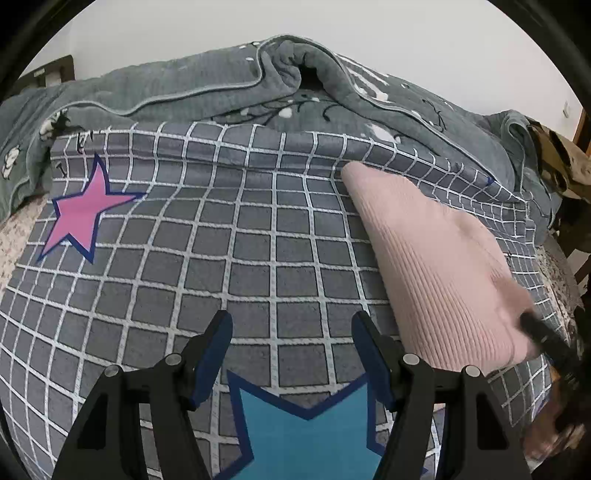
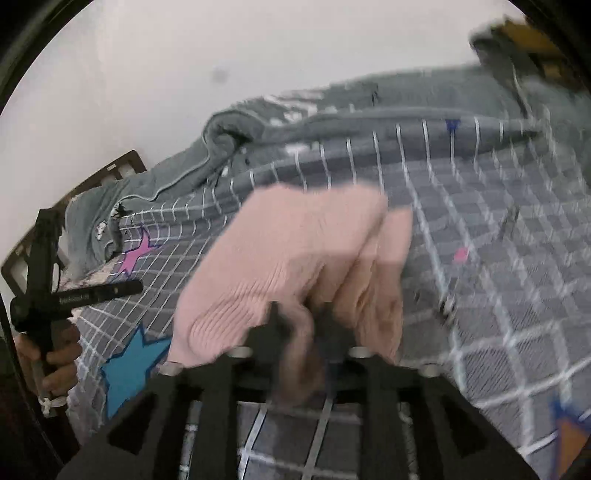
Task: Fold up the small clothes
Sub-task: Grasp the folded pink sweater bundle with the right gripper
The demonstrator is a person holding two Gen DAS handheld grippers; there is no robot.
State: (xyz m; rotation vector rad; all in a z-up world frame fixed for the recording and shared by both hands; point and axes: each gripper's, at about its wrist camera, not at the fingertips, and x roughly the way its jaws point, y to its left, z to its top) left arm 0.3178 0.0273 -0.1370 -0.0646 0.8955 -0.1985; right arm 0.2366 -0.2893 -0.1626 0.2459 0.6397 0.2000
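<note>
Plain white wall (image 1: 369,33) behind a bed (image 1: 258,240) with grid-patterned grey sheet, rumpled grey blanket (image 1: 221,88), dark wooden headboard (image 2: 122,166).

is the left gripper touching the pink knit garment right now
Apart. The left wrist view shows the open left gripper over checked bedding, the pink knit garment off to its right.

Ribbed pink knit garment (image 1: 436,266); matt checked bedsheet (image 1: 229,258).

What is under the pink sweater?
The pink sweater lies on the grey checked bedspread, its near end pinched by the right gripper. Whatever the sweater covers stays hidden.
</note>
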